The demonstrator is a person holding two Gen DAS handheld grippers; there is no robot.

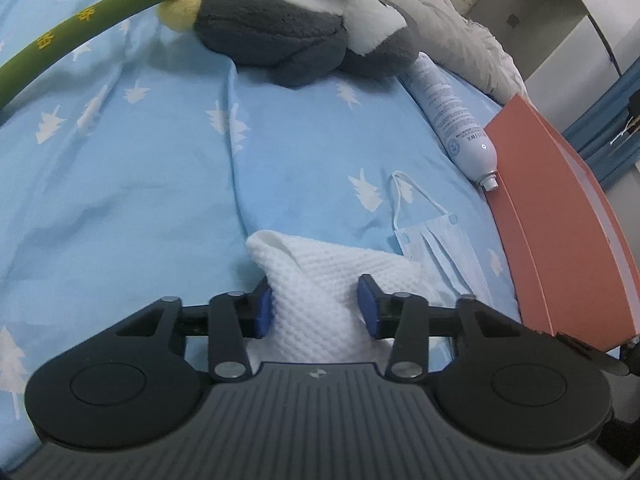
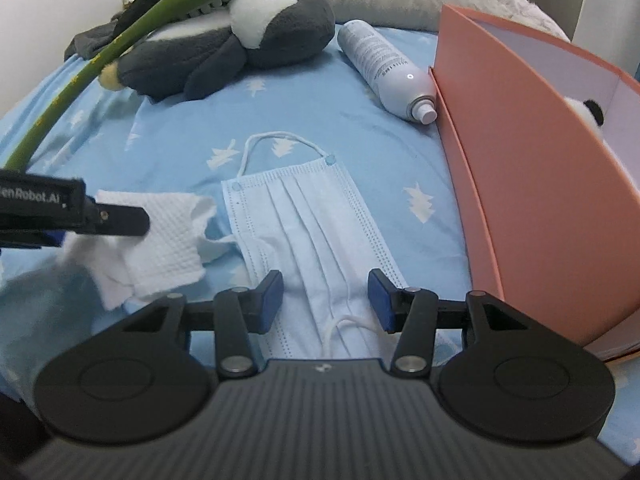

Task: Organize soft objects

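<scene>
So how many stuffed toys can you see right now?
2. A grey and white plush penguin lies on the blue sheet, far side, under the green stick. A panda plush peeks out of the orange box. More may be hidden inside.

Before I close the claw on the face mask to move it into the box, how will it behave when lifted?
The face mask will likely flop: it is thin pleated fabric lying flat on the bedsheet. It looks very light, so a pinch should carry it. Its loose ear loop, near the right claw, may dangle and snag.
</scene>
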